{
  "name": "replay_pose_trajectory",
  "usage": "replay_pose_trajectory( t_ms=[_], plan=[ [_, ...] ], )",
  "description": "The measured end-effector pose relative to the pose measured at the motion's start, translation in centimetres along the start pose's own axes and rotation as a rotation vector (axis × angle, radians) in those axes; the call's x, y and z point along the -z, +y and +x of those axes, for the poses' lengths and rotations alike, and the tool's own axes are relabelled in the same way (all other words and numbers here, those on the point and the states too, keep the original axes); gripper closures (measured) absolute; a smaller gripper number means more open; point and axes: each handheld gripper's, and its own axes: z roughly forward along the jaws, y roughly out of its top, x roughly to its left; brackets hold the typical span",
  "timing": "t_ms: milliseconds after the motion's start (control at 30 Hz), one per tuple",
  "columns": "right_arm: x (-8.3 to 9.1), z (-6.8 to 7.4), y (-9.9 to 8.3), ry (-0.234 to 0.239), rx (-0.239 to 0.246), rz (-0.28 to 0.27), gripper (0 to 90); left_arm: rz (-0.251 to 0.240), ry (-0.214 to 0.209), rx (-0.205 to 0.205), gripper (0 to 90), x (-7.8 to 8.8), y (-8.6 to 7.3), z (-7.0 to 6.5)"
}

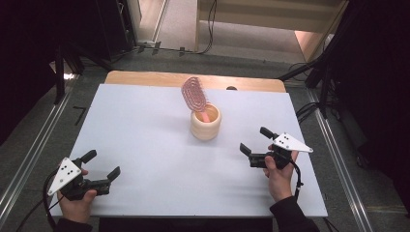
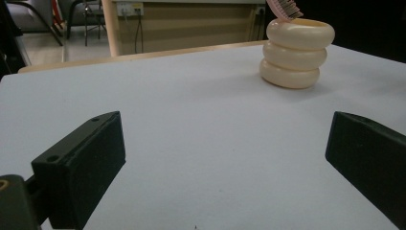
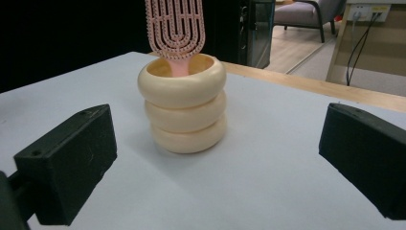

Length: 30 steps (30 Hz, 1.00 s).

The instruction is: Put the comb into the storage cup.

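Brush (image 1: 194, 93) is leaned in the cup (image 1: 205, 124) mid-table; both tools (image 1: 100, 166) (image 1: 255, 140) are held apart, so it could easily be tipped.

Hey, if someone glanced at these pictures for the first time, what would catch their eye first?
Probably the pink hairbrush, standing handle-down in a cream ribbed holder slightly beyond the middle of the white table, its head tilted up out of the rim. Next come the two hand-held grippers near the front edge, the left gripper and right gripper, both open and holding nothing.
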Motion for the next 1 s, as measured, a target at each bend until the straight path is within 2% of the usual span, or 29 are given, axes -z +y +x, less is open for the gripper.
replay_pose_trajectory(
  t_ms=[100, 500, 1000],
  plan=[
    [0.7, -0.3, -0.3, -0.008, 0.007, -0.007, 0.0, 0.000, -0.001, -0.001, 0.7, 0.0, 0.0, 0.0],
    [3.8, -1.5, -1.8, -0.051, -0.024, -0.028, 0.0, -0.001, 0.000, -0.003, 0.7, 0.0, 0.0, 0.0],
    [7.4, -2.8, -3.9, -0.096, -0.039, -0.038, 0.0, -0.001, -0.003, -0.006, 0.7, 0.1, 0.0, 0.0]
  ],
)
